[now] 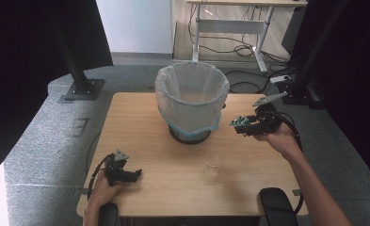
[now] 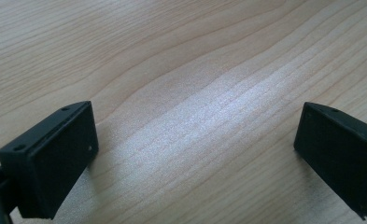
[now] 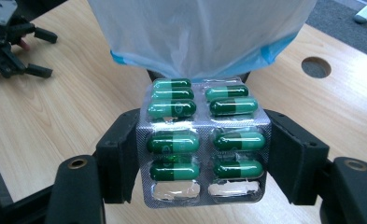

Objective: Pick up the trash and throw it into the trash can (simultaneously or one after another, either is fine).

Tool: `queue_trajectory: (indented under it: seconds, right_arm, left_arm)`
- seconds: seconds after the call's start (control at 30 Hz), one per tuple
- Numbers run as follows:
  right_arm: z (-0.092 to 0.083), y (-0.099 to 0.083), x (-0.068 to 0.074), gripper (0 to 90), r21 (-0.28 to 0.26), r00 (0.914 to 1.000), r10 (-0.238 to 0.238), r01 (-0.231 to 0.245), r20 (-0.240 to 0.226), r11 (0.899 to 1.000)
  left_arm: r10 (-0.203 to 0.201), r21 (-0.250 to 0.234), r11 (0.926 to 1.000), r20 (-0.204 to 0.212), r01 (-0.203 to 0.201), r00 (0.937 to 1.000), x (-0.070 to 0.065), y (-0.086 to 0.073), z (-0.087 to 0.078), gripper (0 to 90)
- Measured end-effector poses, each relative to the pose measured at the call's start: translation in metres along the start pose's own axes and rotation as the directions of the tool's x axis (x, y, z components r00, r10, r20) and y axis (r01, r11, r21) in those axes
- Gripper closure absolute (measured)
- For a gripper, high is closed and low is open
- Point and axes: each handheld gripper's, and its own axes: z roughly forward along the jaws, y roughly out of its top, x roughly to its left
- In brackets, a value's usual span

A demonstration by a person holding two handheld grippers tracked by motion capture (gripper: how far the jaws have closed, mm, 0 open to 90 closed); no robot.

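A blister pack of green capsules is clamped edge to edge between the jaws of my right gripper. In the high view that gripper hovers above the table just right of the bin, with the pack at its tip. The bin is a round one lined with a pale blue-rimmed bag, and it stands at the table's back centre. My left gripper rests low at the front left, jaws wide apart over bare wood, holding nothing.
A clear glass stands on the wooden table in front of the bin, toward the right. A round cable hole sits in the tabletop near the bin. Black frame posts and a desk stand beyond the table.
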Motion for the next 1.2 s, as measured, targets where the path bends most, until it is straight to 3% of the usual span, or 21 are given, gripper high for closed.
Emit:
queue_trajectory:
  seconds: [0.73,1.2]
  right_arm:
    - [-0.018,0.060,-0.004,33.0,-0.037,1.0000,0.001,-0.002,-0.004,0.999]
    - [-0.020,0.092,-0.006,33.0,-0.047,1.0000,0.006,-0.006,0.003,0.999]
  left_arm:
    - [0.000,0.000,1.0000,0.000,0.000,1.0000,0.000,0.000,0.000,0.0]
    - [-0.001,0.000,1.0000,0.001,0.001,1.0000,0.000,0.000,0.000,0.0]
